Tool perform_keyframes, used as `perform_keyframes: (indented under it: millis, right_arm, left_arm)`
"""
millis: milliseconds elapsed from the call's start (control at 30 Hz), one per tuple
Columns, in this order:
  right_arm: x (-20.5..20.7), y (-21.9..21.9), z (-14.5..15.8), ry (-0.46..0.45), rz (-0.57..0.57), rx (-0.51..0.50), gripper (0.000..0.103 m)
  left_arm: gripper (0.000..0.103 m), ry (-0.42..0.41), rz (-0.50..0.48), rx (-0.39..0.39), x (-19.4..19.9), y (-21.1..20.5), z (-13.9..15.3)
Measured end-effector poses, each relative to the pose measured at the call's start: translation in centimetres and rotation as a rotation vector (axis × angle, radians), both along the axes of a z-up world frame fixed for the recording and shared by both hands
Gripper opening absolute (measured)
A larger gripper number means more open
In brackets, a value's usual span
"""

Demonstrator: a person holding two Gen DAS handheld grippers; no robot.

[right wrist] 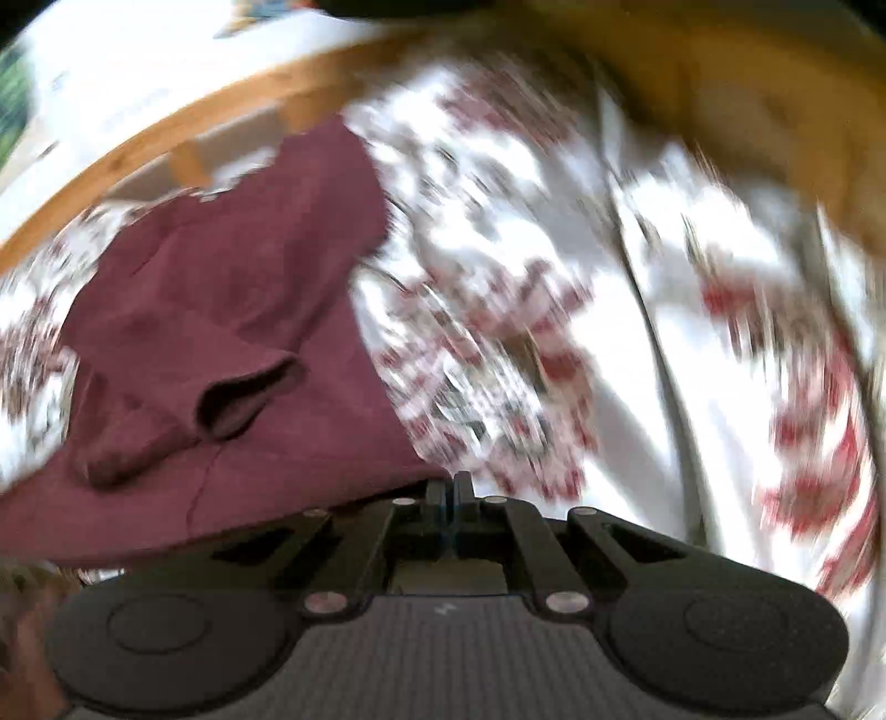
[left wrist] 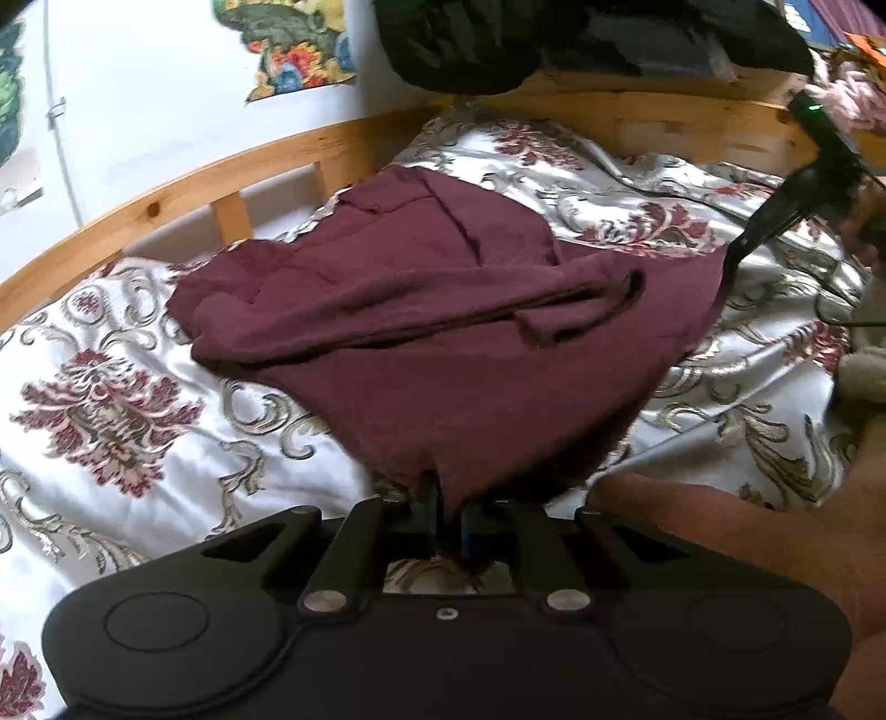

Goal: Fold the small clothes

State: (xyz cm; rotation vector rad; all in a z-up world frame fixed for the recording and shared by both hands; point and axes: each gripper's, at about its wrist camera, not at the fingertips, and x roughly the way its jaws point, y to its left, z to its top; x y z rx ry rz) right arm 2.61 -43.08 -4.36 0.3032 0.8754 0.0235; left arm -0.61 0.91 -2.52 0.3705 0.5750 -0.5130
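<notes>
While maroon top [left wrist: 443,343] lies on bedspread [left wrist: 111,443], L gripper [left wrist: 448,498] jaws clamp hem; R gripper [right wrist: 449,487] jaws shut, empty.

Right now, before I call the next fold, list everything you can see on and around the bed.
sweater: one, maroon, spread on the bedspread, one sleeve folded across its front
bedspread: one, white with dark red flowers, covering the bed
bed frame: one, light wood, along the far edge
posters: at least two, colourful, on the white wall
dark bundle: one, black, on the headboard ledge; cannot tell what it is
left tongs: one, black, shut on the sweater's near hem
right tongs: one, black, shut; at the sweater's right edge, cloth between the jaws not clear in the blurred right view
hand: one, bare, beside the left tongs
</notes>
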Motion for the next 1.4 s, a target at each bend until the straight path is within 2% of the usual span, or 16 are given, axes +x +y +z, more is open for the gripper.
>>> perform_keyframes:
  millis: [67,167,267,300,333,367,433,533,567,633,700,833,933,1067,1300,1400]
  right_arm:
    - [-0.3,-0.3,-0.6,0.026,-0.015,0.031,0.002]
    - [-0.4,0.5,-0.5,0.032,0.021,-0.015,0.004]
    - [-0.7,1.5,0.2,0.025,0.061,-0.081,0.022]
    - [-0.7,1.8,0.5,0.026,0.081,-0.102,0.036]
    - [-0.4,2.2,0.8,0.027,0.103,-0.123,0.052]
    - [-0.3,2.7,1.1,0.026,0.133,-0.157,0.059]
    - [-0.9,3.7,2.3,0.015,0.219,-0.254,0.074]
    - [-1.8,5.5,3.4,-0.023,0.37,-0.429,0.093]
    - [-2.1,6.1,3.5,-0.029,0.407,-0.484,0.094]
    - [-2.4,7.2,3.3,-0.03,0.484,-0.603,0.096]
    - [-2.4,7.9,2.5,-0.018,0.521,-0.673,0.097]
    - [-2.3,8.3,1.7,0.0,0.52,-0.631,0.097]
    - [-2.0,8.4,0.8,0.016,0.531,-0.637,0.097]
    - [-2.0,8.2,0.6,0.02,0.515,-0.635,0.099]
    - [-2.0,8.3,0.8,0.017,0.5,-0.642,0.1]
    - [-2.0,8.8,0.6,0.002,0.522,-0.678,0.1]
  left_arm:
    - [0.007,0.001,-0.014,0.011,-0.1,-0.1,-0.2]
    - [0.011,0.011,-0.017,0.004,-0.1,-0.2,-0.5]
    - [0.025,0.034,-0.022,-0.006,0.0,0.1,-0.5]
    - [0.028,0.046,-0.031,-0.004,0.0,0.1,-0.5]
    - [0.038,0.051,-0.038,0.004,0.0,0.2,-0.4]
    - [0.049,0.052,-0.044,0.015,0.0,0.2,-0.4]
    - [0.062,0.048,-0.058,0.037,-0.2,0.3,-0.4]
    - [0.074,0.055,-0.091,0.05,-0.5,0.4,-0.4]
    - [0.078,0.056,-0.099,0.056,-0.7,0.4,-0.5]
    - [0.081,0.058,-0.125,0.077,-0.8,0.2,-0.7]
    - [0.081,0.065,-0.153,0.106,-0.8,-0.1,-1.1]
    - [0.08,0.05,-0.162,0.151,-0.2,-0.4,-1.2]
    - [0.078,0.042,-0.19,0.24,0.1,-0.8,-1.6]
    - [0.077,0.038,-0.22,0.301,0.7,-0.9,-2.1]
    - [0.077,-0.057,-0.284,0.372,1.0,-1.7,-2.7]
    - [0.077,-0.082,-0.327,0.37,1.2,-2.0,-2.7]
